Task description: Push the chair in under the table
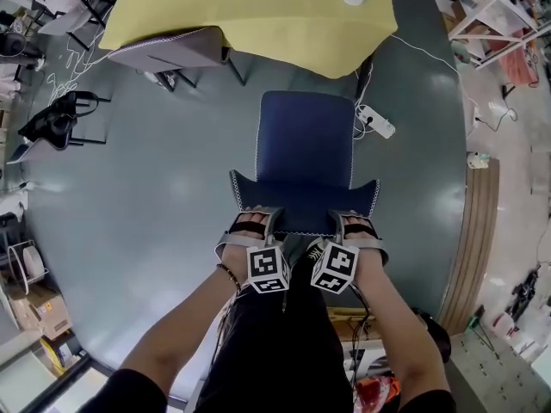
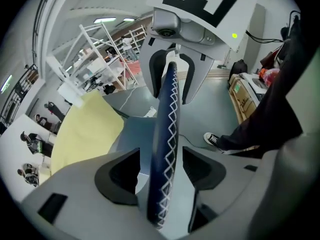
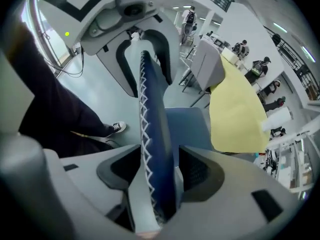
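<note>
The left gripper [image 1: 251,220] and right gripper [image 1: 356,224] both stand open astride the chair back [image 1: 305,201], whose top edge runs lengthwise through each gap; the table [image 1: 258,15] lies straight ahead

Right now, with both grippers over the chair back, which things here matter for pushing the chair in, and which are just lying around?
For the job:
- blue chair, its backrest between the open jaws of the left gripper and right gripper
- yellow-covered table

Just lying about:
- power strip on the floor
- grey chair
- cardboard boxes
</note>
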Tool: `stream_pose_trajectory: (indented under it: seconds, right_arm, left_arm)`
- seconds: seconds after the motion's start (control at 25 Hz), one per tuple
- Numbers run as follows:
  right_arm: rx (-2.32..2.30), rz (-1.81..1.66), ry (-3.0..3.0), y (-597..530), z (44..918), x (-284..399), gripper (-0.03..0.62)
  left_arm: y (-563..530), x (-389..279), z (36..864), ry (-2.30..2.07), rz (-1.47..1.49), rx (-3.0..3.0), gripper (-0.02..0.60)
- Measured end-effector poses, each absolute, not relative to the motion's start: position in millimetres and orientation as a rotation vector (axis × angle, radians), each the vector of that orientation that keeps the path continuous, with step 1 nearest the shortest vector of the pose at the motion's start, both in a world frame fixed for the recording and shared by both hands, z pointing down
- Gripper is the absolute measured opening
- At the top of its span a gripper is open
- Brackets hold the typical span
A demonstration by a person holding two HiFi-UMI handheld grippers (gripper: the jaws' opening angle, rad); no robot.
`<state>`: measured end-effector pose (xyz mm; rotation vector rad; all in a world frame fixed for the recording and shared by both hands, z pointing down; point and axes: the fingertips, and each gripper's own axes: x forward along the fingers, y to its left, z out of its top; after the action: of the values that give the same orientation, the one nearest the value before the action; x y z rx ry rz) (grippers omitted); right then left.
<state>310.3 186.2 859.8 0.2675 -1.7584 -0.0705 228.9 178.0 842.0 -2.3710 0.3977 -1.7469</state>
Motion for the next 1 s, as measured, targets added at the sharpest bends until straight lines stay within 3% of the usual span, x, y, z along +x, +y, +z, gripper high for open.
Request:
stream_pose_trajectory:
  seconds: [0.24, 0.32, 0.36, 0.44, 1.0]
  right_arm:
    - [0.232, -0.134, -1.68, 181.1, 882.9, 308.3, 0.218]
    - [0.241, -0.158, -1.665, 177.9, 883.3, 308.8, 0.216]
    - [0.25, -0.179, -1.657, 175.1, 883.9, 309.4, 0.19]
    - [0.262, -0.211, -1.646, 170.8, 885.6, 311.5, 0.15]
    - [0.259, -0.284, -1.643, 125.3, 886.2, 312.5, 0.124]
  left_arm:
    - [177.2, 236.3, 864.9, 0.268, -1.811, -2.307, 0.262]
    - [174.1, 234.5, 868.7, 0.256, -1.82, -2.257, 0.232]
    - [171.6, 234.1, 869.8, 0.261, -1.819, -2.238, 0.177]
    - [168.7, 235.4, 871.8, 0.272, -1.818, -2.226, 0.153]
    - [127.1, 236.8, 872.5, 0.316, -1.814, -2.211, 0.132]
